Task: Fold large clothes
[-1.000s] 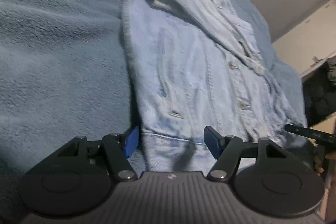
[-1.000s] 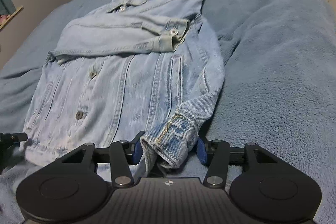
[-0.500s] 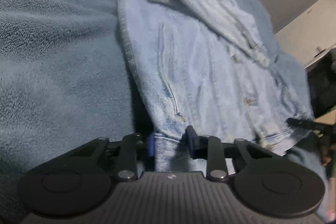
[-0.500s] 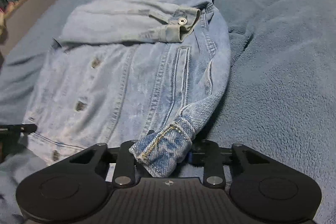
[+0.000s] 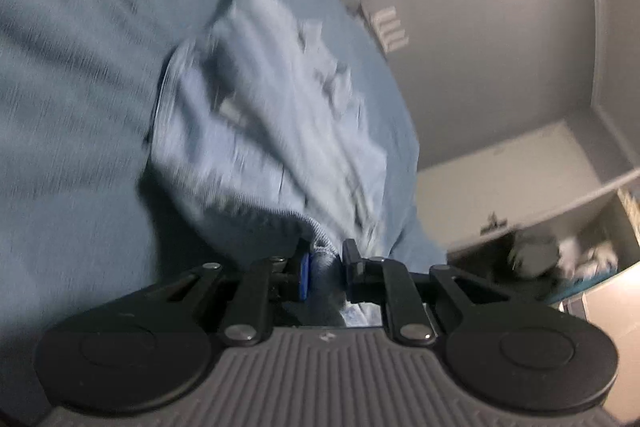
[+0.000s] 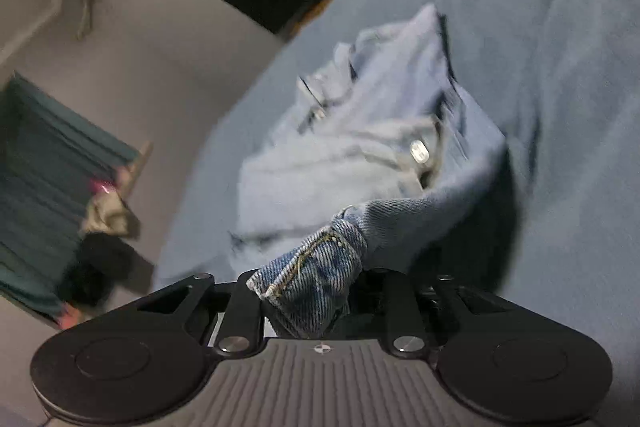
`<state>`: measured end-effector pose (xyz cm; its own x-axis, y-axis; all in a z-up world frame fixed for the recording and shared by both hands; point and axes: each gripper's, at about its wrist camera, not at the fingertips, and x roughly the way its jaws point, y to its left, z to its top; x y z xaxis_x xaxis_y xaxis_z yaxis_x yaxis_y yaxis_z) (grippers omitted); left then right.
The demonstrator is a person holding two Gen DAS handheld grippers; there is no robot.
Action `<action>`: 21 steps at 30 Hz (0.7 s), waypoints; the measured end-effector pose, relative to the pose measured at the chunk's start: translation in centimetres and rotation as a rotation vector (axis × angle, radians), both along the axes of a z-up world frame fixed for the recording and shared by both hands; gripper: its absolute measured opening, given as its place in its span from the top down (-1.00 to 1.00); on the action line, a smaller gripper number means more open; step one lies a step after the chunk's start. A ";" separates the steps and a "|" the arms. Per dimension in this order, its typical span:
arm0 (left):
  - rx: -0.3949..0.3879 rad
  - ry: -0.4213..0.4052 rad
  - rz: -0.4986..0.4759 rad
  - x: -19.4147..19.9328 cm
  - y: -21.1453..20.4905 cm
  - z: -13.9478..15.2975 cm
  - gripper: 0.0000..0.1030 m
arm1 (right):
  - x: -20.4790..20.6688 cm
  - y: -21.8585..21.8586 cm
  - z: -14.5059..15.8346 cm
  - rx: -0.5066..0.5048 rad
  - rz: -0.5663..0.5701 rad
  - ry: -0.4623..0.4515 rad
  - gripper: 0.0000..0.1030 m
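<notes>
Denim jacket (image 5: 276, 131) no longer lies flat on the blue blanket (image 5: 72, 107): half a second ago only its near edge was pinched, now that edge is lifted and swinging toward the collar, both views motion-blurred. Left gripper (image 5: 323, 269) jaws narrow, clamped on the hem; right gripper (image 6: 320, 291) clamped on the sleeve cuff (image 6: 316, 275). Judging by this, the bottom-to-top fold is underway, not yet laid down.

A blue fleece blanket (image 6: 560, 67) covers the bed beneath grey walls (image 5: 500, 47) (dim light), perhaps open shelving (image 5: 580, 247) beyond.
</notes>
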<state>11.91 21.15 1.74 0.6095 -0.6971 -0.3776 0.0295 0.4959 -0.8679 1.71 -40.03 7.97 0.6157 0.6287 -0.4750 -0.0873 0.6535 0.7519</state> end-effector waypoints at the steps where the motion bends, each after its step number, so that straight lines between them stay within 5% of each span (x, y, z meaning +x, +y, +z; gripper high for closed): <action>1: -0.006 -0.010 0.019 1.0 0.2 0.5 0.79 | 1.1 -0.3 0.5 0.028 -0.015 -0.008 0.55; 7: -0.021 -0.062 0.130 8.1 1.1 3.5 0.79 | 9.9 -0.5 2.7 0.069 -0.094 -0.056 0.55; 16: 0.101 -0.028 0.254 21.1 0.6 3.7 0.79 | 24.9 1.8 1.9 -0.003 -0.244 -0.049 0.53; 21: 0.104 0.117 0.285 25.1 1.1 0.1 0.57 | 29.3 2.0 -2.2 -0.047 -0.357 0.005 0.07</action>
<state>36.97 22.22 1.80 0.7225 -0.4587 -0.5173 -0.2205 0.5562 -0.8013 31.02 -38.07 5.79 0.7903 0.3519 -0.5016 0.1562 0.6759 0.7202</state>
